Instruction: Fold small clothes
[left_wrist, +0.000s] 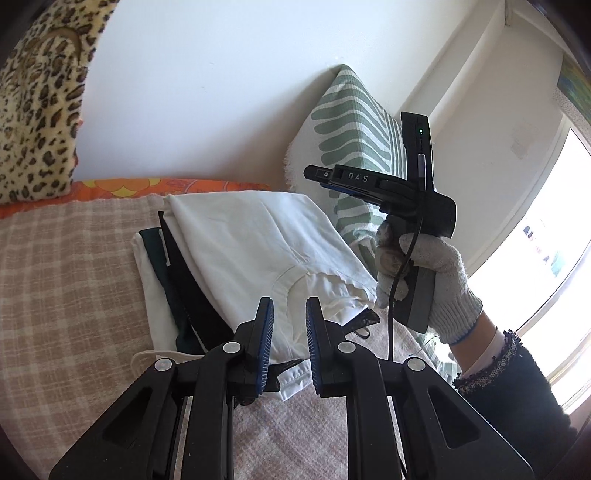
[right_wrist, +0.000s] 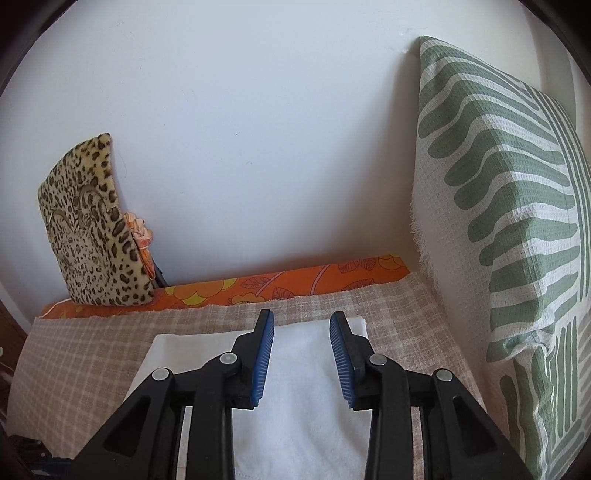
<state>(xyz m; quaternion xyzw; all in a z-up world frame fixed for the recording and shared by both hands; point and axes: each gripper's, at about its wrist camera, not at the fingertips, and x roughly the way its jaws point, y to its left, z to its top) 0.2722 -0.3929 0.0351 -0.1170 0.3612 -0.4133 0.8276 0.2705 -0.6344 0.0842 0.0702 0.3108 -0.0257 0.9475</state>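
A plain white wall (right_wrist: 240, 129) backs the scene. Against it leans a waffle-textured cushion (right_wrist: 517, 221) printed with green fronds, standing just right of the work area; a fuzzy leopard-print cushion (right_wrist: 92, 236) leans at the far left. A beige checked woven blanket (left_wrist: 66, 266) covers the bed, with an orange floral sheet (right_wrist: 295, 280) showing along its far edge. On the blanket lies a folded white garment (left_wrist: 251, 243), smooth cotton, atop dark pieces of clothing (left_wrist: 184, 288). The left gripper (left_wrist: 289, 314) hovers over its near edge, jaws narrowly parted, empty. The right gripper (right_wrist: 302, 325), in a knitted white glove (left_wrist: 436, 273), stands open above the garment, holding nothing.
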